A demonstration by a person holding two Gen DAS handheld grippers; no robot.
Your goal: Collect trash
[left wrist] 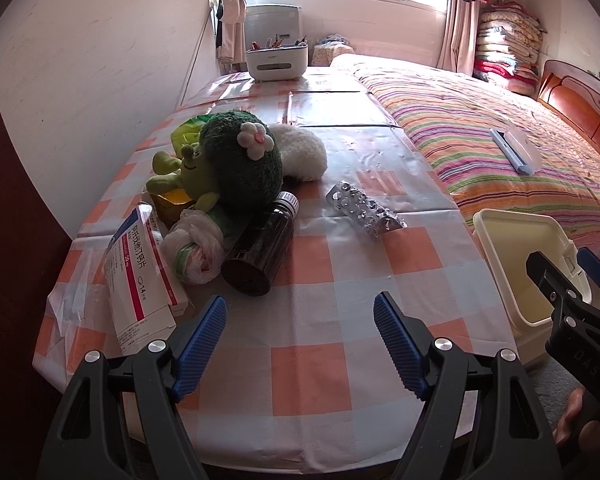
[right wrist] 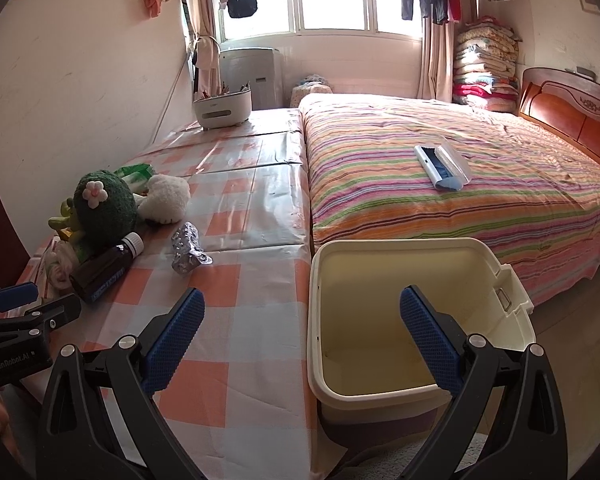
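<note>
On the left side of the counter [left wrist: 308,264], a white and pink medicine box [left wrist: 140,276] was seen lying flat. Just beside it, a scrunched plastic bag [left wrist: 194,246] was found, touching a dark brown bottle [left wrist: 260,246] that lay on its side with its cap pointing away. Behind these, a green plush toy [left wrist: 236,160] with a pink flower was set, and a fluffy white toy [left wrist: 300,152] was leaned against it. A little to the right, a used silver pill sheet [left wrist: 366,210] was left alone on the checked cloth, apart from the bottle.

The left tool [left wrist: 300,332] was held wide open above the near part of the counter, and nothing was held between its blue pads [left wrist: 198,344]. It was kept near the medicine box but not touching it.

Farther right, a cream bin [right wrist: 400,320] was placed just past the counter's edge, beside the striped bed [right wrist: 460,184]. Nothing could be seen inside the bin. The right tool [right wrist: 300,344] was held wide open too, over the near rim of the bin, with nothing gripped. A white and blue brush [right wrist: 442,164] was left on the bed. At the far end of the counter, a white pencil holder [right wrist: 222,110] was kept.
</note>
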